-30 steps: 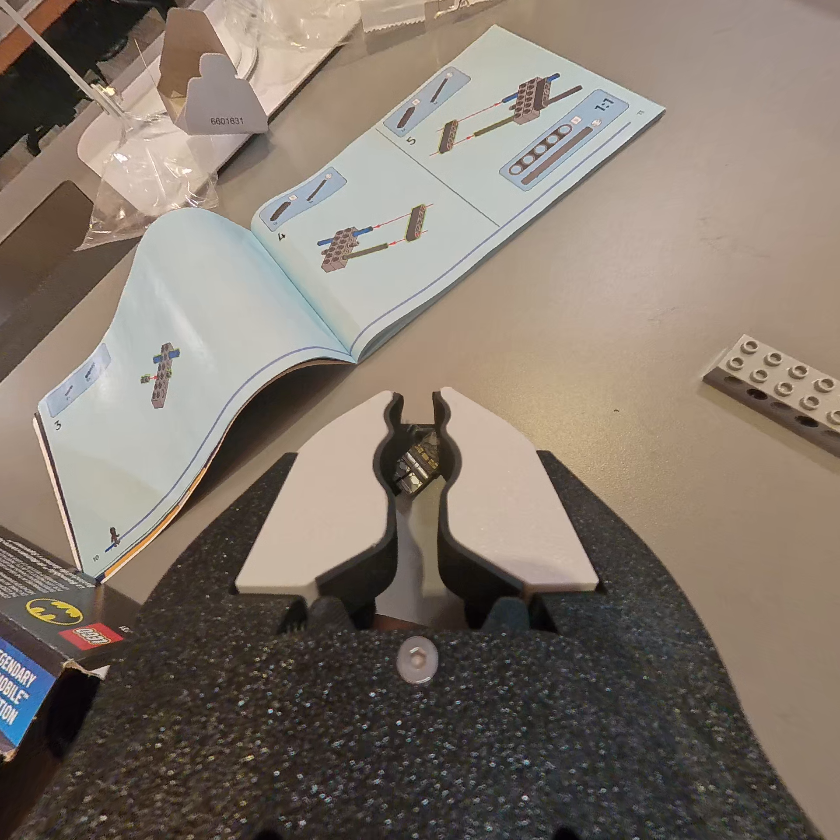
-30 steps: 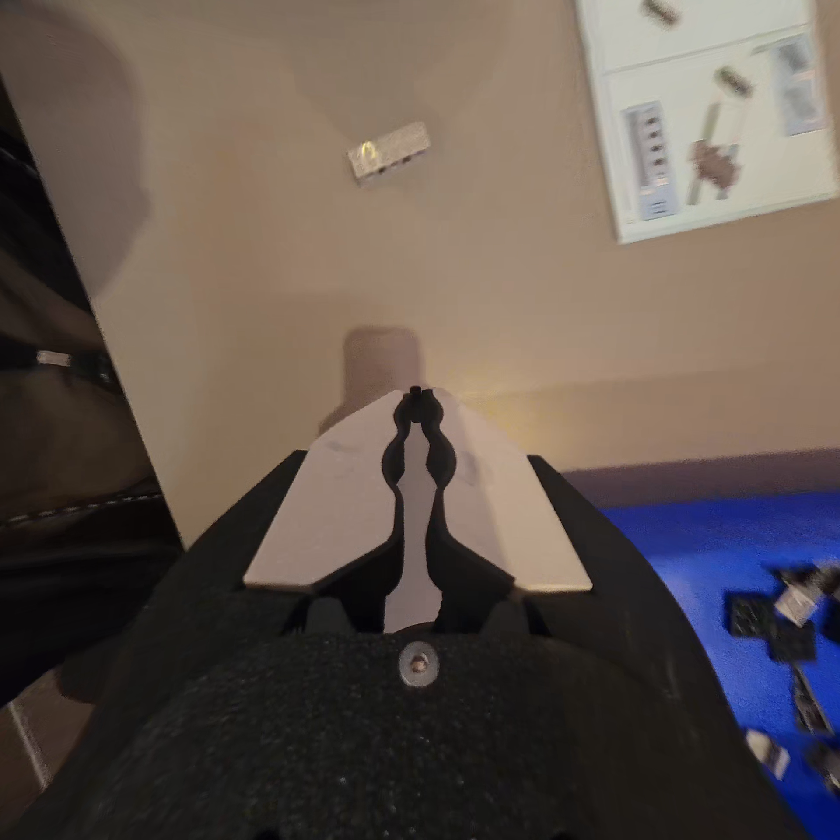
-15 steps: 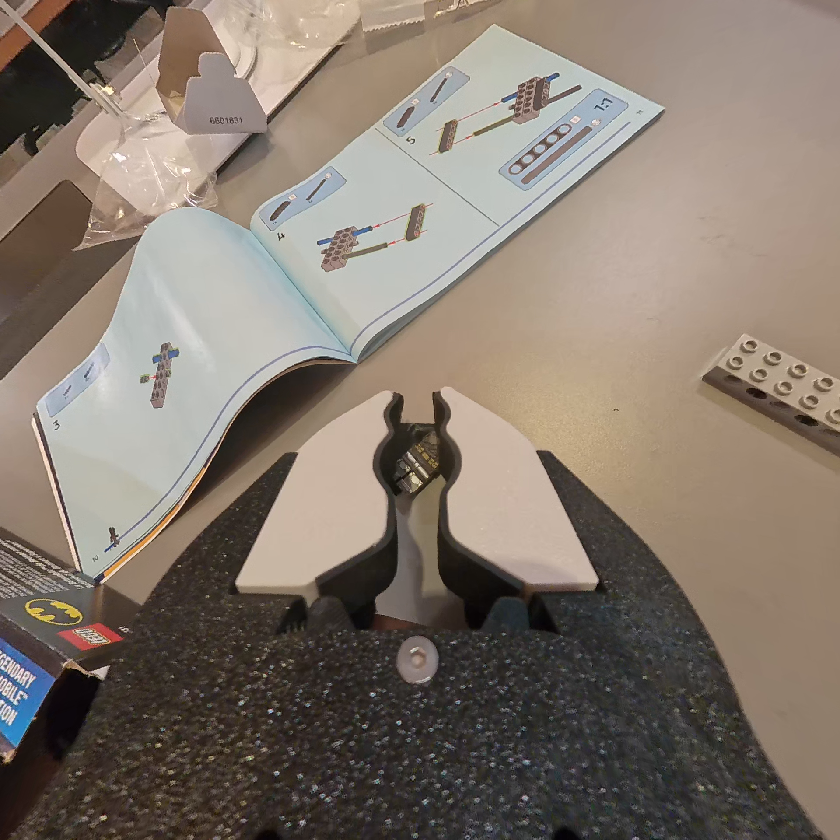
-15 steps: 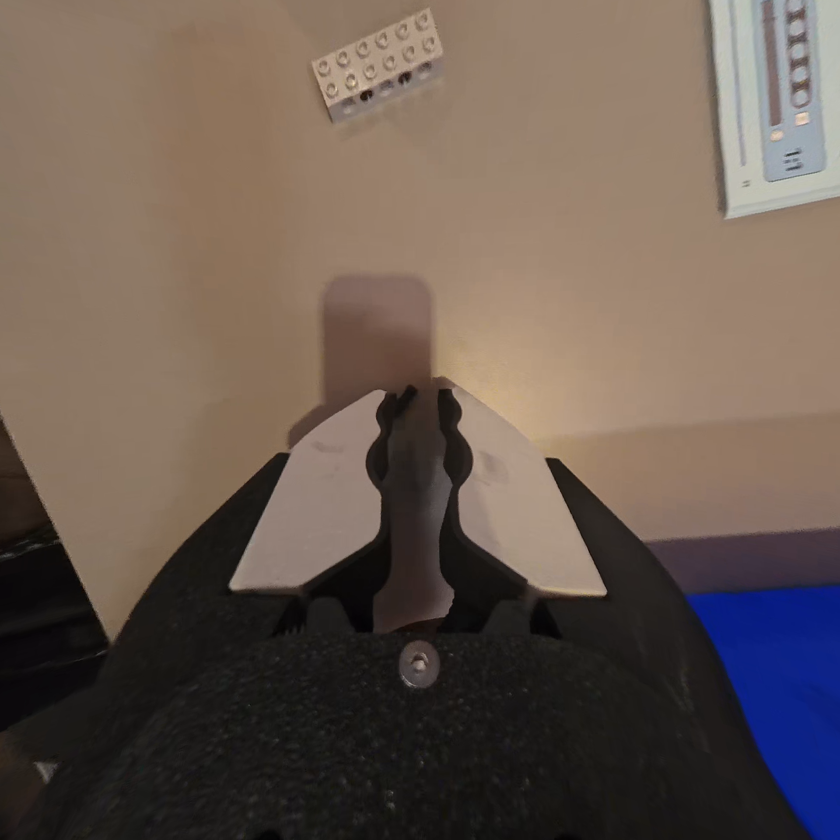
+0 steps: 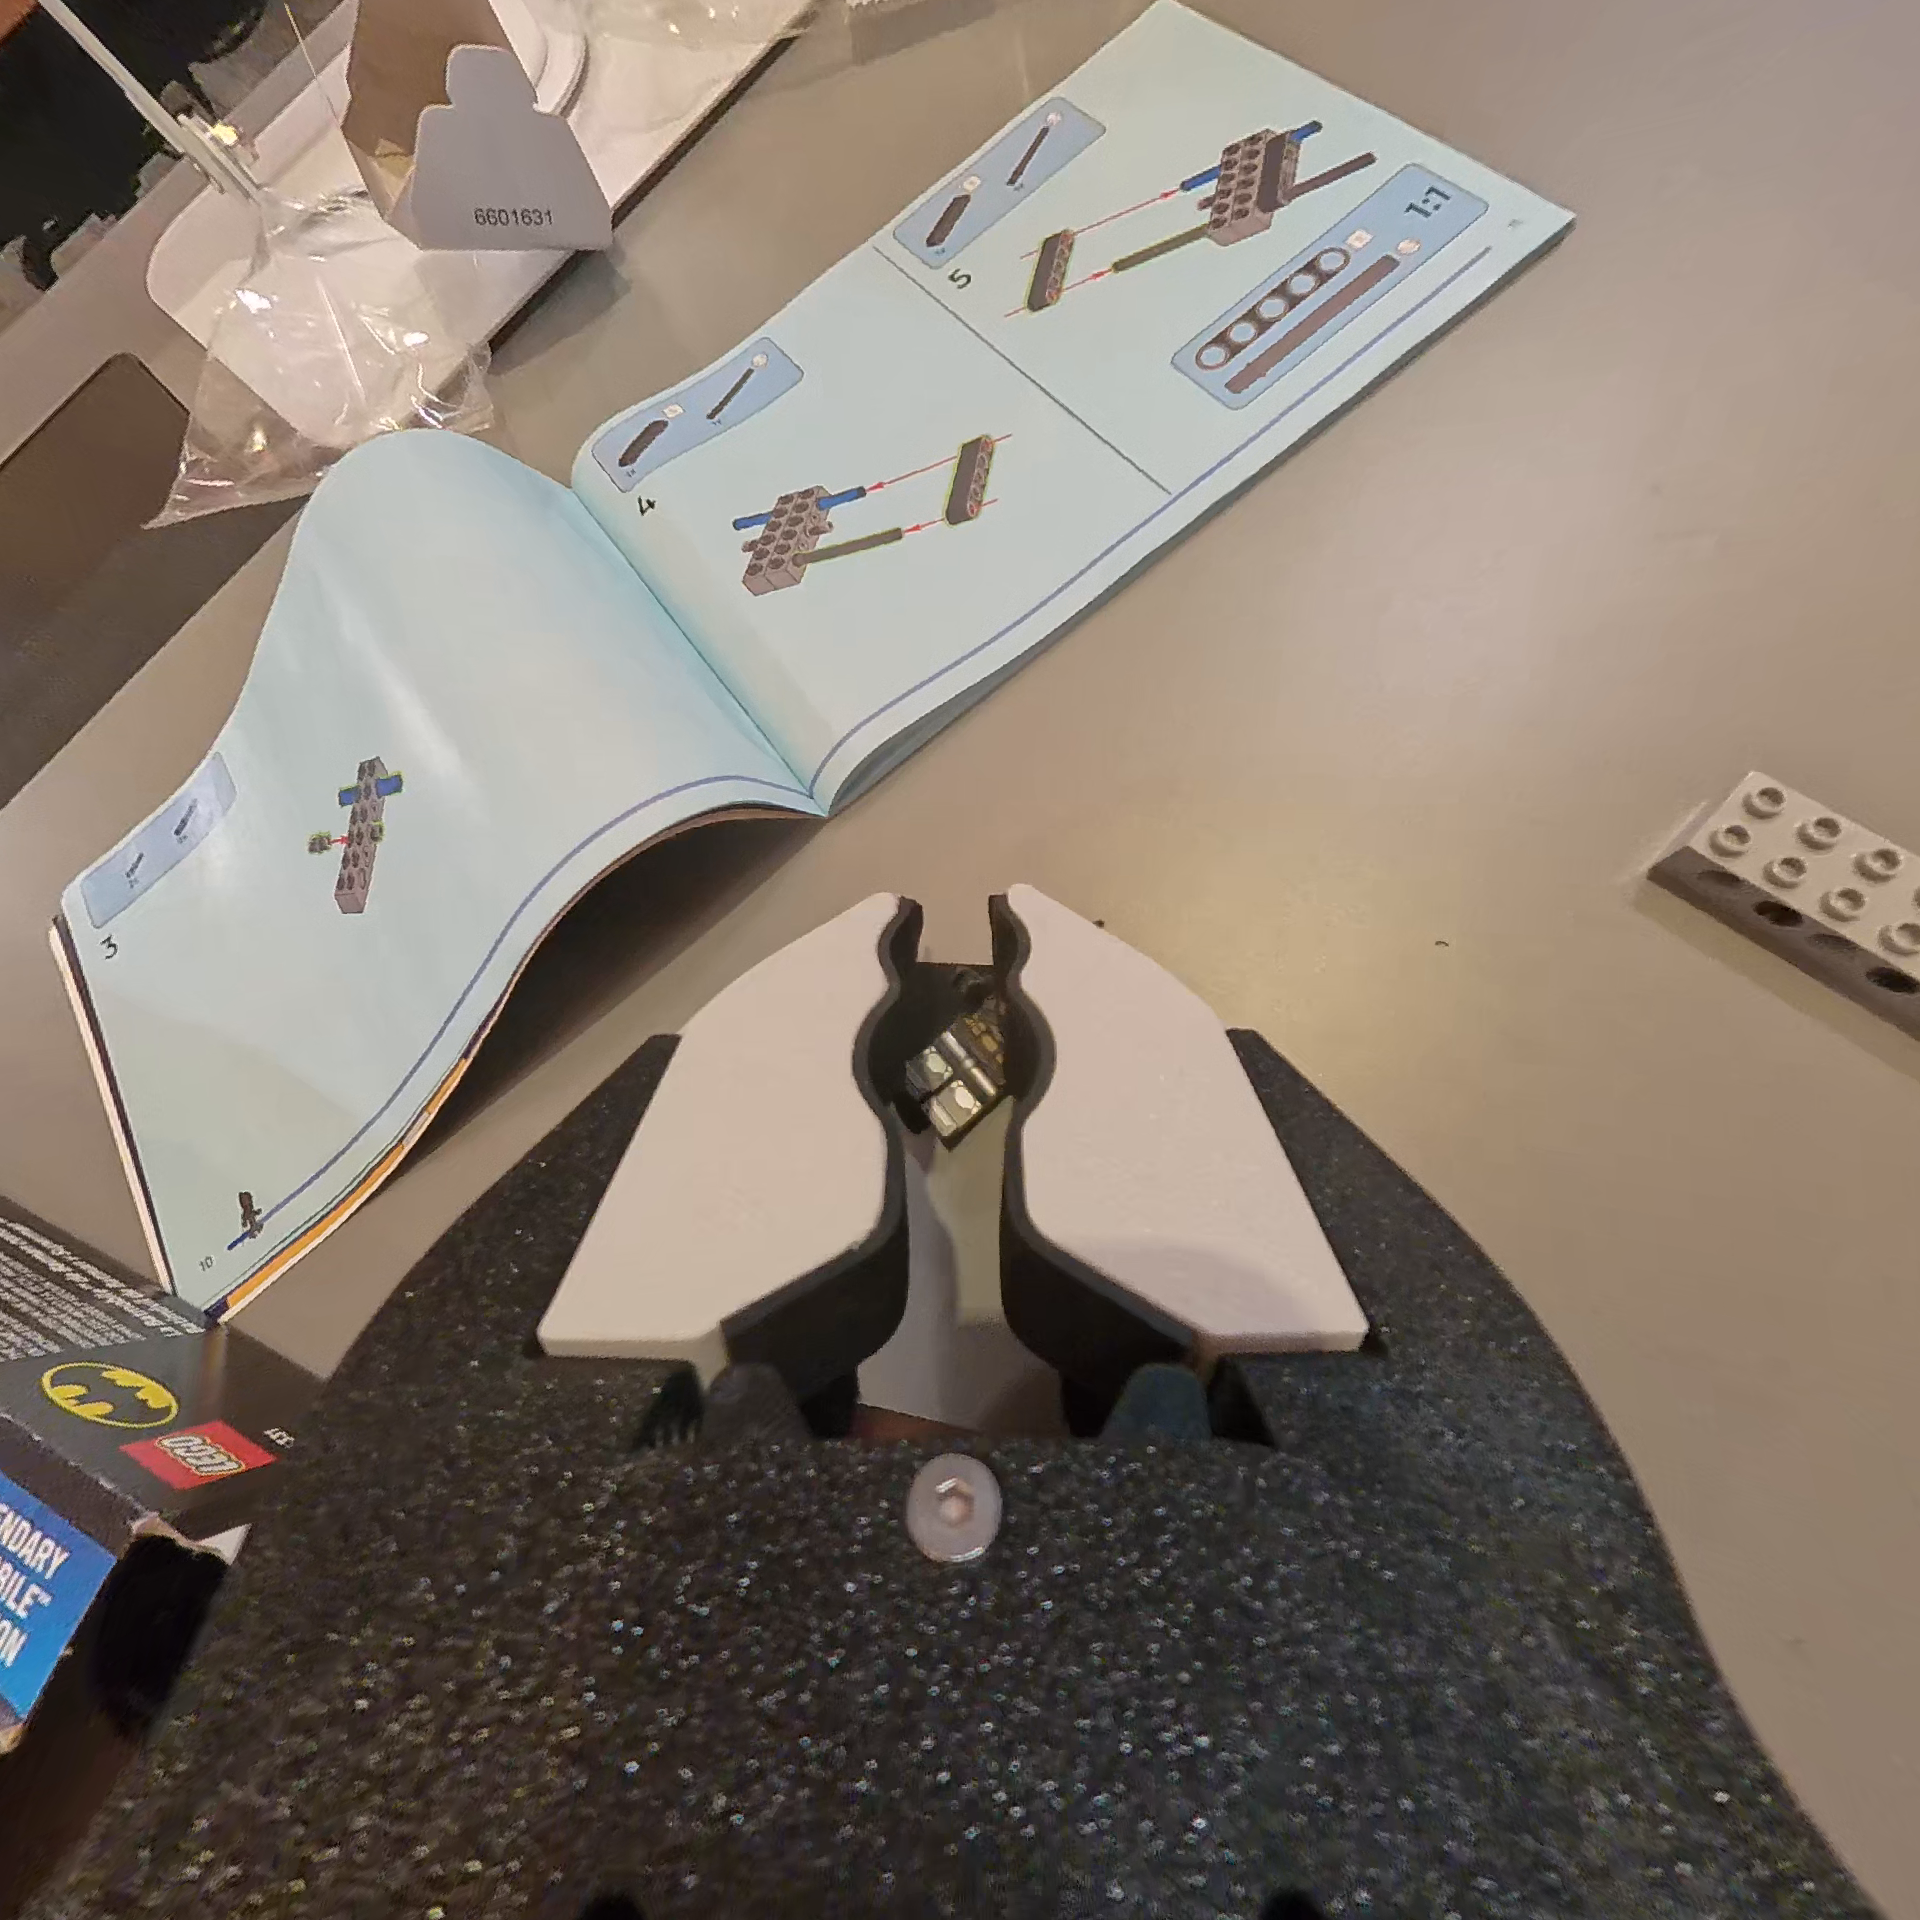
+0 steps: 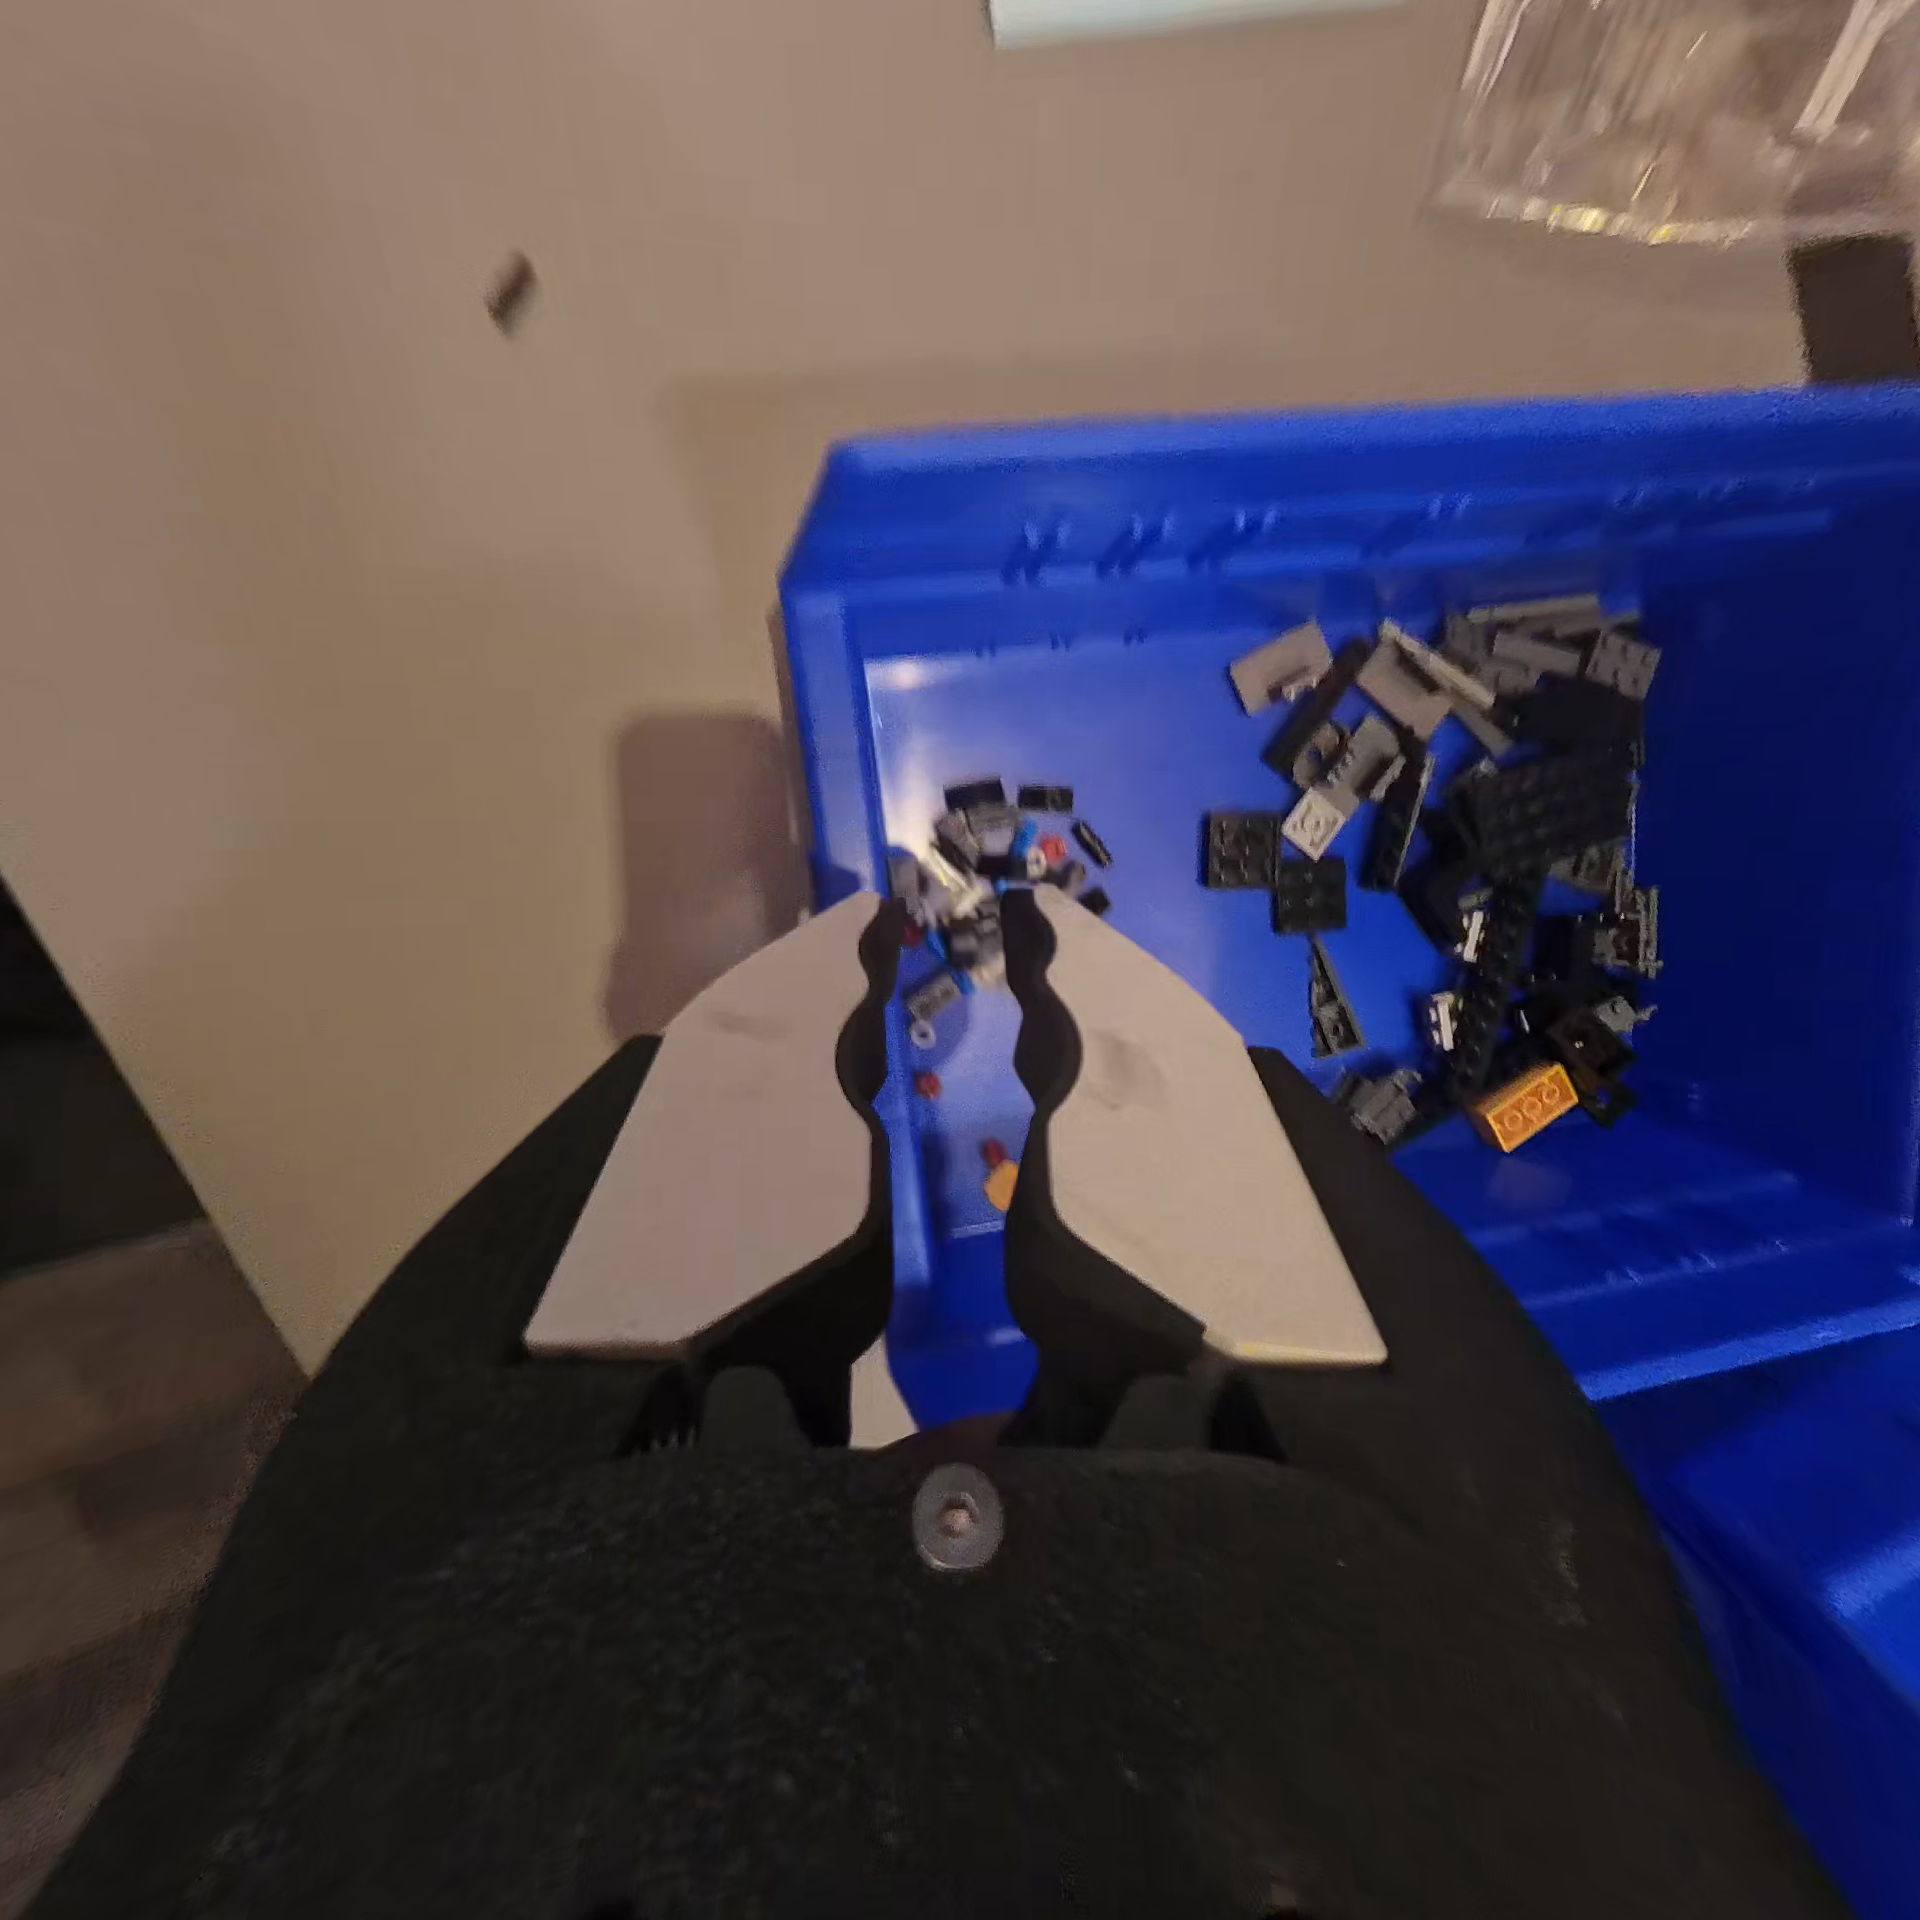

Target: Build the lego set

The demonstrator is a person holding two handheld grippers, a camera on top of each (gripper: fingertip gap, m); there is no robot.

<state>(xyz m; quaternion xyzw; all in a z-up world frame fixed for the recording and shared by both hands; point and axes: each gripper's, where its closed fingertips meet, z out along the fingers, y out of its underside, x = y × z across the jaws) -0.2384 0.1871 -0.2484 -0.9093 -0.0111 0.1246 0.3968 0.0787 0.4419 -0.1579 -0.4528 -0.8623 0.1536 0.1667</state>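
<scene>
My left gripper (image 5: 956,920) hovers low over the grey table, shut on a small black studded brick piece (image 5: 961,1060) that sits in the round notch between its fingers. An open instruction booklet (image 5: 727,499) lies just ahead of it and a light grey studded brick (image 5: 1808,883) lies to its right. My right gripper (image 6: 951,920) is open with nothing between its pads, above the left end of a blue bin (image 6: 1351,447). A heap of small grey, black, blue and red pieces (image 6: 987,842) lies in the bin right under its fingertips.
A larger pile of black and grey pieces (image 6: 1507,831) and an orange brick (image 6: 1527,1107) fill the bin's right side. A small dark piece (image 6: 509,291) lies on the table. Clear plastic bags (image 5: 312,343) and a cardboard flap (image 5: 488,156) lie behind the booklet. A printed box (image 5: 94,1455) is at the left. Spacing between my two grippers at the tips: around 40 centimeters.
My right gripper's jaws went from almost shut to open, and it swung from over the bare table to over the blue bin. My left gripper has kept still with its piece.
</scene>
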